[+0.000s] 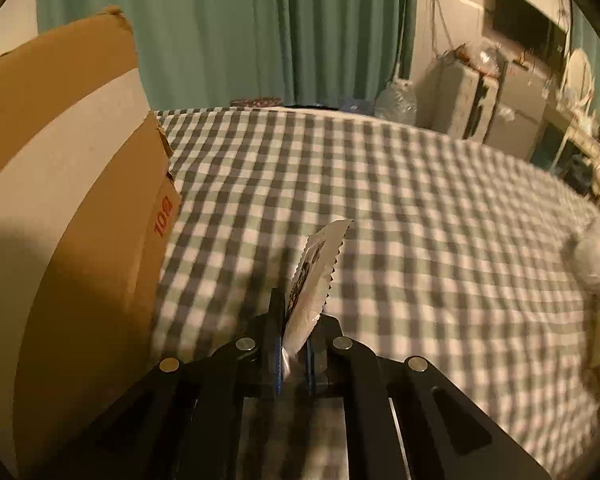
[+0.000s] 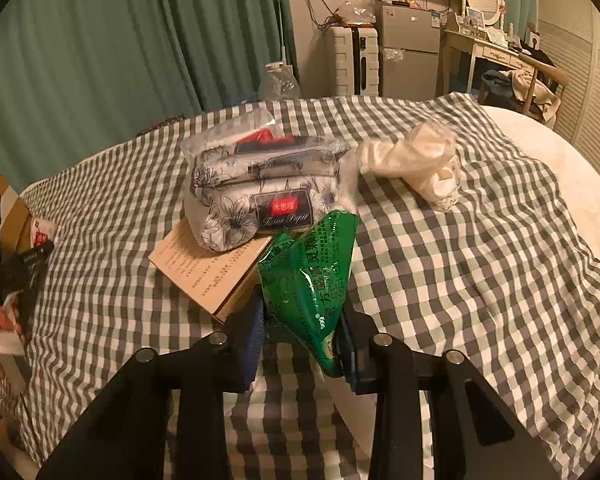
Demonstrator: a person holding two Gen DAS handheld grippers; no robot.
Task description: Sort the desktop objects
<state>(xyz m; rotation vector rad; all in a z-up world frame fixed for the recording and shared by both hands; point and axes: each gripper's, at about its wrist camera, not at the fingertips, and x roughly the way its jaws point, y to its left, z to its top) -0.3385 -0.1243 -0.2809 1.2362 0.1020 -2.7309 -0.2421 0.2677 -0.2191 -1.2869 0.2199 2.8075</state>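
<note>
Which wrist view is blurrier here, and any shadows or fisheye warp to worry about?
Left wrist view: softer, the checked cloth is smeared, likely motion blur; a dark shadow falls on the cardboard box; the white sachet in the left tool stays readable. Right wrist view: sharper, print on the tissue pack and green packet is legible. Both: dim warm light, bowed edges, black corners.

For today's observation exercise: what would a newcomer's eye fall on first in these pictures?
The bright green packet pinched in the right hand-held gripper, low centre. Behind it, a floral tissue pack rests on a brown booklet. The left hand-held gripper holds a white sachet beside a cardboard box.
</note>
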